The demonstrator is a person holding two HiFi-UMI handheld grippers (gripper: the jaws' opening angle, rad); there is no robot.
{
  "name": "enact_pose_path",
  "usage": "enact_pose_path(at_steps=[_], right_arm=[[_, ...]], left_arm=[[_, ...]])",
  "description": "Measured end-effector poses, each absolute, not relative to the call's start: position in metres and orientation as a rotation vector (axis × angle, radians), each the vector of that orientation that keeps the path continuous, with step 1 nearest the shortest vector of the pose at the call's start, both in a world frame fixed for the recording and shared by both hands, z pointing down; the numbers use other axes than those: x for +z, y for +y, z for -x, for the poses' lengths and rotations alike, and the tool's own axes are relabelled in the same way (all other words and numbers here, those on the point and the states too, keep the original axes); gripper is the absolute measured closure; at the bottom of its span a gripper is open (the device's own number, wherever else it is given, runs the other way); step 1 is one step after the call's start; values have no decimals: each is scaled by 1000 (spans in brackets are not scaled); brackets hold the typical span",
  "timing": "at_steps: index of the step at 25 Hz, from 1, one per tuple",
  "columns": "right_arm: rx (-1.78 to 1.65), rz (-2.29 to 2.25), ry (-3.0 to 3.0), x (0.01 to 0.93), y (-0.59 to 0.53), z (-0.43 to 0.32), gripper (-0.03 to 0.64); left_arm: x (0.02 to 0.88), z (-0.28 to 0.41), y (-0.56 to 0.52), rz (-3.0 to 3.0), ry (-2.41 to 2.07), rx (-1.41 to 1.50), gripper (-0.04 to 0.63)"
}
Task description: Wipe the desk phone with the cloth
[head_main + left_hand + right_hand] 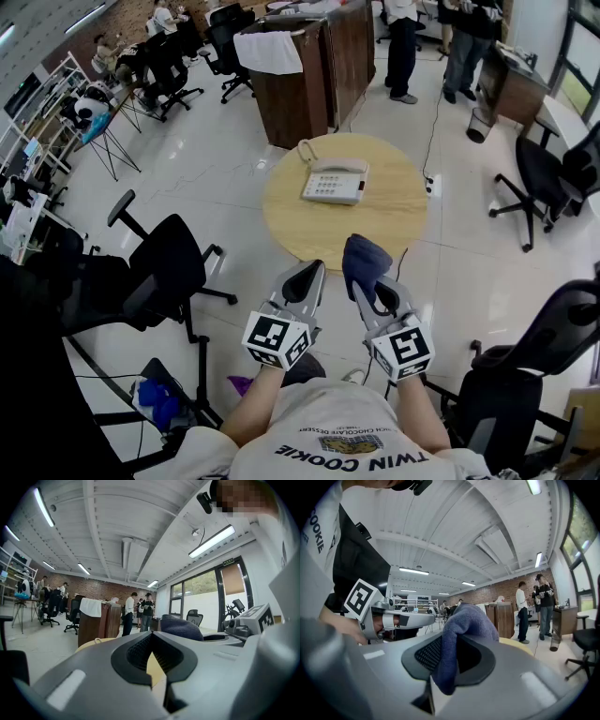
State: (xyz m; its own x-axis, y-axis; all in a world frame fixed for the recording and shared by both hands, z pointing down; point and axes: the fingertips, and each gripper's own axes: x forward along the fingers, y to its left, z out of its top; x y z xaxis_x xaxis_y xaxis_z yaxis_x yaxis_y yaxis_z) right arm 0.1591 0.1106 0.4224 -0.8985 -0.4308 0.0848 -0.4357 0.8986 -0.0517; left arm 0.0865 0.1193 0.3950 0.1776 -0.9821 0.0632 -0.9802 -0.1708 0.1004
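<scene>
Your right gripper (373,292) clamps the blue cloth (364,262), short of the desk phone (335,181). Your left gripper (308,274) is closed, empty.

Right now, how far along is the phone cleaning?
Done: the cloth is picked up, clamped in the right gripper. In hand: both grippers are held short of the table, the left gripper shut and empty. Left: all the wiping. The desk phone sits untouched.
</scene>
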Motion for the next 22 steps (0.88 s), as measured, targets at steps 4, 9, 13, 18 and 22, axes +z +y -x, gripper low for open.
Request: enact_pose_path(at_steps=[4, 9, 13, 18, 22], right_arm=[[114, -678, -2986, 429, 99, -153, 550], [114, -670, -2965, 438, 73, -137, 550], [107, -658, -2935, 444, 47, -112, 549], [134, -663, -2893, 451, 6, -75, 550], [175, -667, -2867, 456, -20, -36, 550]], left_arm=[[403, -80, 108, -2305, -1937, -25, 603], [413, -63, 78, -2295, -1934, -42, 603], [421, -41, 47, -2287, -1910, -62, 603], [431, -9, 2, -2292, -1868, -60, 603], [440, 24, -25, -2291, -1834, -50, 603]])
